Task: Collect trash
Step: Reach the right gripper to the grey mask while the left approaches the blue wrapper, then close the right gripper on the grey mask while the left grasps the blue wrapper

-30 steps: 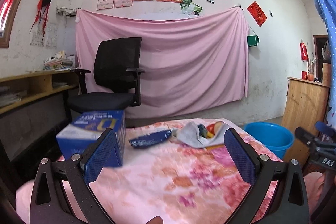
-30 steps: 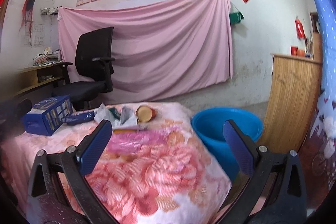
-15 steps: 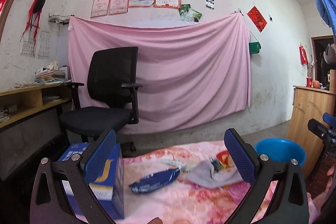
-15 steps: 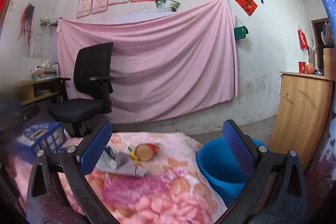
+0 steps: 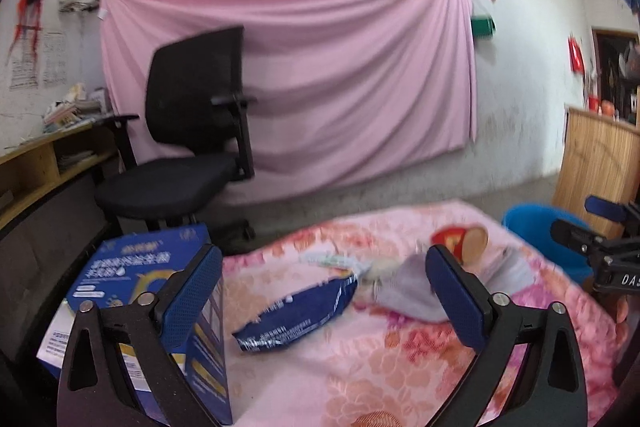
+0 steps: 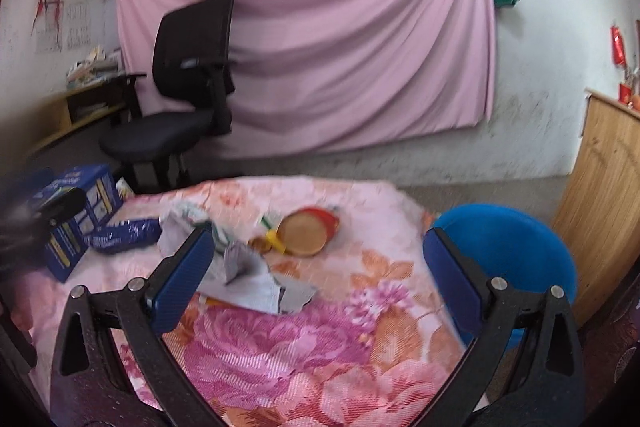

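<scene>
Trash lies on the pink floral tablecloth (image 5: 380, 367) (image 6: 280, 339): a dark blue snack bag (image 5: 296, 311) (image 6: 124, 235), a crumpled grey-white wrapper (image 5: 408, 287) (image 6: 256, 279), and a red round container lying on its side (image 5: 460, 237) (image 6: 308, 231) with a yellow scrap beside it. A blue carton (image 5: 148, 295) (image 6: 76, 211) stands at the table's left. My left gripper (image 5: 324, 299) is open above the snack bag, holding nothing. My right gripper (image 6: 316, 275) is open over the wrapper, also empty. A blue bucket (image 6: 508, 259) (image 5: 544, 231) stands on the floor right of the table.
A black office chair (image 5: 192, 147) (image 6: 180, 99) stands behind the table before a pink sheet on the wall. A wooden cabinet (image 6: 600, 195) is at the right, a wooden shelf (image 5: 44, 163) at the left. The right gripper's body (image 5: 600, 247) shows at the left wrist view's right edge.
Both wrist views have tipped back down toward the table after pointing up at the wall. The trash now sits lower and closer between the fingers. Both grippers stay open.
</scene>
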Motion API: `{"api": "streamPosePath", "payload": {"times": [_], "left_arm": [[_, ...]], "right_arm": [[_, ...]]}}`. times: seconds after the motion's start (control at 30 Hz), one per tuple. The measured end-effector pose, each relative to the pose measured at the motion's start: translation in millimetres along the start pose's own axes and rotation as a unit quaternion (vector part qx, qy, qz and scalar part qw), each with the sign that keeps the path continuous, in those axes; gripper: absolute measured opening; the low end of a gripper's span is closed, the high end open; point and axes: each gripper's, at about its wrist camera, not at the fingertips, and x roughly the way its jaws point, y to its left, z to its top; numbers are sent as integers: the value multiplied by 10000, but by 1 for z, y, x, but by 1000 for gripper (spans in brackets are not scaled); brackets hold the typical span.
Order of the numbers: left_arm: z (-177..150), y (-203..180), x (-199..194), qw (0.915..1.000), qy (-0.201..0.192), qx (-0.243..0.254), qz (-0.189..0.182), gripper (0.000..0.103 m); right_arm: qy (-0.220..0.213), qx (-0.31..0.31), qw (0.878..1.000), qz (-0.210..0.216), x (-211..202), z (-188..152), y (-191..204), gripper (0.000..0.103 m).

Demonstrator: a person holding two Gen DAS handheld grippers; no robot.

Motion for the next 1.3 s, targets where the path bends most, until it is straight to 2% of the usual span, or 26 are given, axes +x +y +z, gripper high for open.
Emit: {"api": "streamPosePath", "payload": {"times": [0.07,0.27,0.43,0.5,0.53,0.57,0.6,0.63,0.77,0.9,0.93,1.03,1.1,1.23,1.3], "left_arm": [[-4,-2,14,9996,252,30,-78,89],[-10,-5,41,9972,734,8,-153,88],[-12,-3,62,9932,1147,-1,-201,84],[-14,-2,70,9905,1356,-26,-216,82],[-15,-1,76,9886,1488,-66,-225,82],[-16,2,81,9871,1584,-103,-206,81],[-17,3,85,9860,1652,-140,-171,81],[-17,5,88,9850,1710,-174,-144,80],[-19,5,97,9816,1898,-158,-131,79],[-22,3,106,9792,2030,-42,-33,76],[-21,2,109,9783,2071,9,-19,73],[-23,-1,117,9752,2202,200,112,72],[-26,-3,123,9714,2352,298,162,65],[-31,0,130,9665,2538,332,209,57],[-32,5,132,9655,2579,262,253,44]], "right_arm": [[209,42,9997,74,8,0,0,103],[979,-31,9940,486,44,0,10,101],[1636,-131,9833,788,70,-9,16,97],[1774,-64,9802,874,77,-11,14,93],[1819,-40,9789,925,80,-11,13,86],[1857,-25,9775,999,83,-11,13,74],[1894,-9,9761,1066,84,-11,12,66],[1929,10,9748,1121,86,-12,12,55],[1890,234,9729,1309,84,-12,3,35],[1587,459,9787,1216,73,-9,-5,29],[1516,477,9805,1155,70,-8,-6,28],[1395,407,9837,1061,66,-6,-4,28],[1382,353,9840,1068,67,-5,-3,27],[1404,476,9822,1157,70,-8,-8,27],[1399,578,9813,1190,70,-8,-12,27]]}}
